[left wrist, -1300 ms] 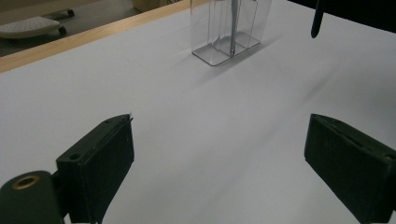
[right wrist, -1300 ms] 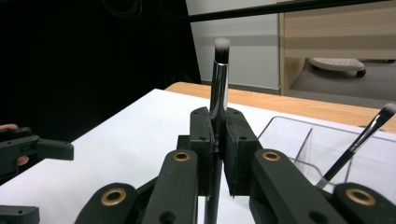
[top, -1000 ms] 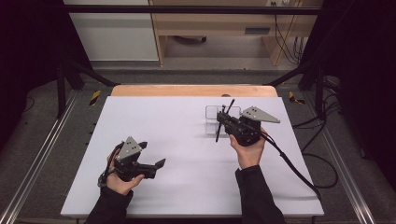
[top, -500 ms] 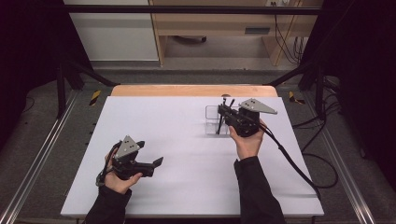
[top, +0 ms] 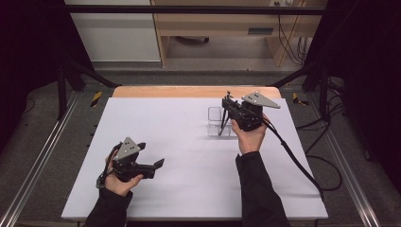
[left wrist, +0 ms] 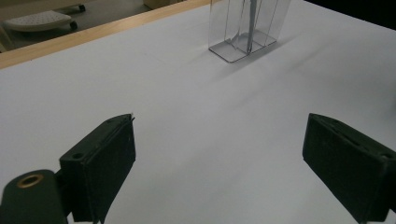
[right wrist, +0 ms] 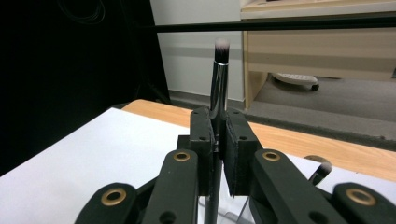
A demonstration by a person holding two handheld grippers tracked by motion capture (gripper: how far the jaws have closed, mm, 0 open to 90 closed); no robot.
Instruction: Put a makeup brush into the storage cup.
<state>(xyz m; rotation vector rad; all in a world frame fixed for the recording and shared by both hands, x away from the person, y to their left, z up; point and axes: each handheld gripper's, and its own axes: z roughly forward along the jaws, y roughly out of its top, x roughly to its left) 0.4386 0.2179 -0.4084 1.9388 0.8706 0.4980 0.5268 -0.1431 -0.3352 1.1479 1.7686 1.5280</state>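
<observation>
While the right gripper [right wrist: 216, 149] clamps a makeup brush [right wrist: 218, 79] upright, its handle end reaching down into the clear holder [top: 218, 122] just below, release remains. Another brush [right wrist: 321, 171] stands beside. Left gripper [left wrist: 224, 163] waits, jaws apart.

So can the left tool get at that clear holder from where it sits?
Probably yes: bare white tabletop lies between the open left tool and the clear holder, though the right tool is right there.
</observation>
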